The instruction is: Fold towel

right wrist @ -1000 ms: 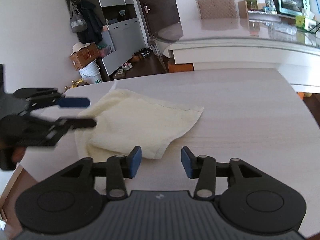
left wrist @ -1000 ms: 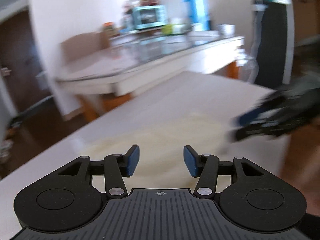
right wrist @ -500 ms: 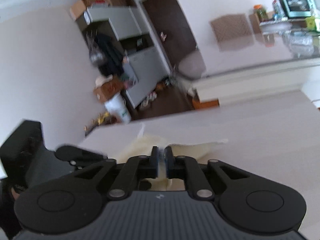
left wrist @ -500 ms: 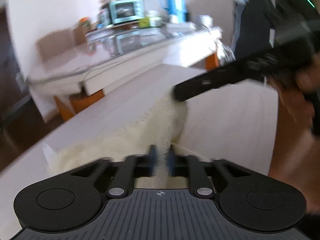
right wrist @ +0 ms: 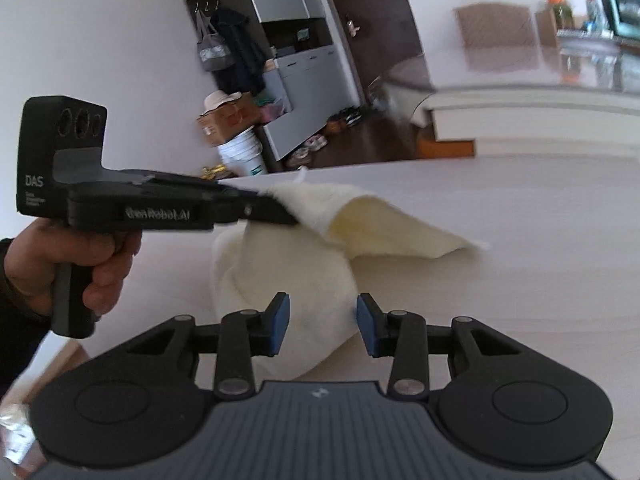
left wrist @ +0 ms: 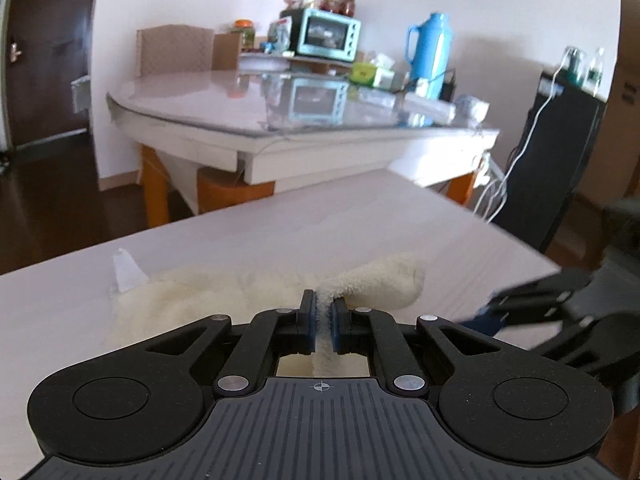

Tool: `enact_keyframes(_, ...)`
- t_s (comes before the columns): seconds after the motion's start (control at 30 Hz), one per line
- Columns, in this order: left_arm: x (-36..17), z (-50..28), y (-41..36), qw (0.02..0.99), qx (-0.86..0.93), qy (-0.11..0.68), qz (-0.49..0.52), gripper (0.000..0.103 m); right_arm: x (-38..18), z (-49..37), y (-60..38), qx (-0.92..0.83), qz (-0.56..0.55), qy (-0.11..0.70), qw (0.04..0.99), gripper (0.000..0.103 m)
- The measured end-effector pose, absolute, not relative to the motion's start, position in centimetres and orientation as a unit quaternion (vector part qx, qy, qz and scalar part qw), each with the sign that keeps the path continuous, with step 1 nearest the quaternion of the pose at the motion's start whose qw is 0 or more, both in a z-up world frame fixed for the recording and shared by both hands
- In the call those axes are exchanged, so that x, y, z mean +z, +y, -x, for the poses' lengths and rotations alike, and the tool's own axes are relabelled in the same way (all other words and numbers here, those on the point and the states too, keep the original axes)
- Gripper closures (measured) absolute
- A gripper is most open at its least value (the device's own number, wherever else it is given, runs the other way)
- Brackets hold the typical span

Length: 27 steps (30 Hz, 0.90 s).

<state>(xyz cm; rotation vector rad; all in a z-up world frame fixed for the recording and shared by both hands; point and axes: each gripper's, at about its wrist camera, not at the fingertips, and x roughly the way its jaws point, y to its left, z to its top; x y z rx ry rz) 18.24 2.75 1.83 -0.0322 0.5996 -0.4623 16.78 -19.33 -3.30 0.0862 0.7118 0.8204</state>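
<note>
A cream towel (left wrist: 380, 280) lies crumpled on the pale wooden table (left wrist: 280, 232). My left gripper (left wrist: 324, 320) is shut on a raised fold of it, with cloth pinched between the blue pads. In the right wrist view the left gripper (right wrist: 288, 216) holds that fold up from the left, and the towel (right wrist: 400, 232) drapes down from it to the table (right wrist: 520, 240). My right gripper (right wrist: 322, 330) sits low at the towel's near end. Its jaws are closing, with a bulge of cloth between the pads, which do not press on it. The right gripper (left wrist: 492, 316) shows blurred at the right.
A person's hand (right wrist: 104, 272) grips the left gripper's handle. Beyond the table stands a second table (left wrist: 320, 136) with a teal toaster oven (left wrist: 324, 36) and a blue thermos (left wrist: 430, 52). A black cabinet (left wrist: 560, 152) stands right; a bucket (right wrist: 244, 156) and boxes sit on the floor.
My left gripper shut on the towel's edge and lifted a fold. The right gripper's jaws were together half a second ago and now stand apart around the cloth.
</note>
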Motion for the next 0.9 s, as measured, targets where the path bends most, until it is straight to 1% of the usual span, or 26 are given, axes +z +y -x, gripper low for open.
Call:
enact_keyframes(0.03, 1.8, -18.3, 2.6, 0.930, -0.222, 0.294, 0.011, 0.095, -3.3, -16.7, -19.6, 0.387, -0.045, 0.340, 0.856, 0.097)
enact_keyframes(0.1, 1.8, -18.4, 2.2, 0.930, -0.214, 0.299, -0.002, 0.095, -3.1, -16.5, -20.0, 0.380, -0.051, 0.338, 0.859, 0.098)
enact_keyframes(0.17, 1.6, -18.4, 1.7, 0.929, -0.208, 0.305, -0.022, 0.091, -1.7, -15.4, -20.7, 0.380, -0.043, 0.322, 0.866, 0.098)
enact_keyframes(0.23, 1.2, -18.5, 0.8, 0.926, -0.209, 0.312, -0.043, 0.077, -0.8, -14.1, -21.2, 0.387, -0.038, 0.315, 0.866, 0.098)
enact_keyframes(0.27, 1.1, -18.5, 0.7, 0.925, -0.210, 0.313, -0.046, 0.074, -0.3, -13.4, -21.4, 0.390, -0.036, 0.311, 0.866, 0.098)
enact_keyframes(0.3, 0.8, -18.5, 0.0, 0.923, -0.214, 0.314, -0.053, 0.067, 0.1, -12.9, -21.5, 0.393, -0.033, 0.308, 0.866, 0.098)
enact_keyframes(0.33, 0.7, -18.5, -0.5, 0.921, -0.218, 0.317, -0.061, 0.063, 0.9, -12.5, -21.5, 0.398, -0.031, 0.304, 0.865, 0.098)
enact_keyframes(0.5, 0.4, -18.1, -2.4, 0.917, -0.228, 0.313, -0.096, 0.063, 1.9, -10.9, -21.6, 0.394, -0.007, 0.316, 0.863, 0.097)
enact_keyframes(0.67, 0.4, -17.4, -1.8, 0.917, -0.221, 0.312, -0.110, 0.062, 0.7, -10.0, -21.1, 0.417, 0.016, 0.343, 0.841, 0.096)
enact_keyframes(0.73, -0.2, -17.4, -1.8, 0.913, -0.215, 0.321, -0.132, 0.062, 0.3, -9.8, -21.4, 0.425, 0.003, 0.346, 0.836, 0.089)
enact_keyframes(0.77, -0.6, -17.5, -1.9, 0.911, -0.212, 0.324, -0.140, 0.062, 0.2, -10.0, -21.7, 0.424, -0.014, 0.344, 0.837, 0.088)
enact_keyframes(0.83, -1.3, -17.7, -1.8, 0.909, -0.201, 0.332, -0.154, 0.062, 0.1, -10.8, -22.8, 0.404, -0.047, 0.332, 0.851, 0.082)
enact_keyframes(0.9, -1.8, -17.9, -1.7, 0.908, -0.193, 0.337, -0.158, 0.062, 0.0, -11.6, -23.5, 0.375, -0.048, 0.321, 0.868, 0.078)
